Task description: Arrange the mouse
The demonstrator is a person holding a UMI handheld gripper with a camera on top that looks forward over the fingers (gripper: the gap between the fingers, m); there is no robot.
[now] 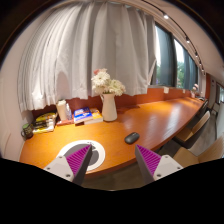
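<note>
**Curtained room, long wooden table, mouse ahead of the tool**

White curtains [95, 55] hang across the back of the room, with dark windows [170, 55] beside them on the right. Below them a long, curved wooden table [150, 115] runs from the near left away to the far right. A chair [193, 132] stands at the table's right edge.

Near the curtains, a white vase [109, 106] stands upright on the table and holds pale flowers [106, 82]. To its left lie stacked books [44, 122] and a few small items too small to tell apart. A white round plate [100, 158] lies on the near part of the table, partly behind the left finger.

The tool [115, 160] hovers above the table with its fingers spread wide and nothing between them; the purple pads [149, 158] face inward. The mouse [131, 137], small and dark, rests on the table just beyond the fingers, to the right of the vase and apart from it.
</note>
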